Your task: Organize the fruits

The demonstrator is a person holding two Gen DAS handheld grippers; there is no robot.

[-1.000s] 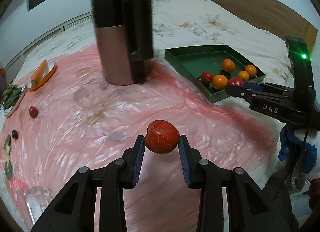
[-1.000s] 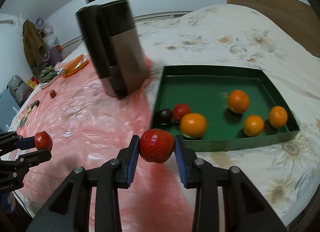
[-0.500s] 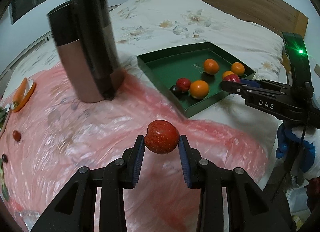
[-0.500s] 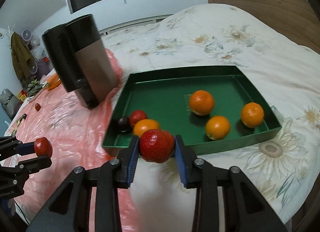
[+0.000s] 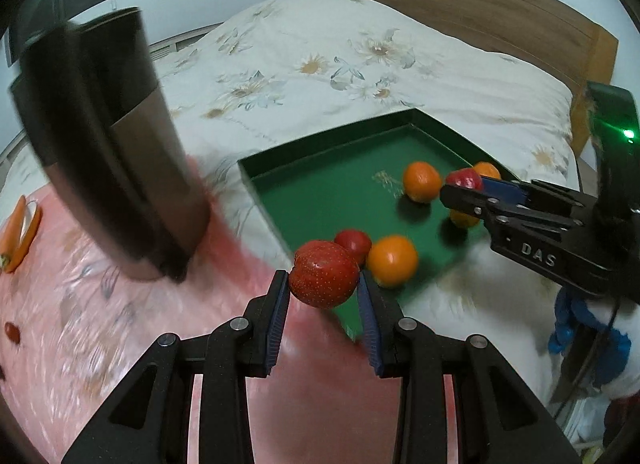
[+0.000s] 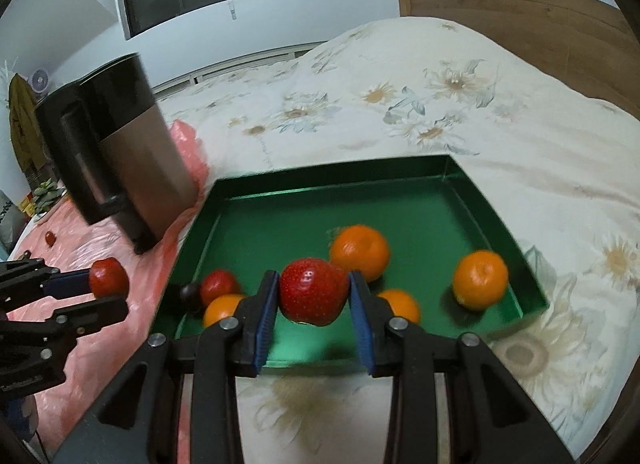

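Observation:
My left gripper [image 5: 323, 284] is shut on a red strawberry [image 5: 324, 279], held above the near left edge of the green tray [image 5: 320, 184]. My right gripper [image 6: 311, 296] is shut on another red strawberry [image 6: 313, 290], held over the tray's front edge [image 6: 280, 360]. The tray holds several oranges [image 6: 359, 251], a small red fruit [image 6: 218, 286] and a dark plum [image 6: 190, 296]. The right gripper shows in the left wrist view [image 5: 464, 188], and the left gripper shows in the right wrist view [image 6: 108, 284].
A tall black and steel kettle [image 5: 108, 152] stands on pink plastic sheeting [image 5: 100, 304] left of the tray. Carrots on a plate [image 5: 20, 236] and a small red fruit [image 5: 12, 332] lie far left. The floral bedspread [image 6: 440, 104] and a wooden headboard [image 5: 460, 4] lie behind.
Both grippers have moved toward the tray with their strawberries. The tray and its fruit now look larger and closer, and the kettle has shifted left in both views.

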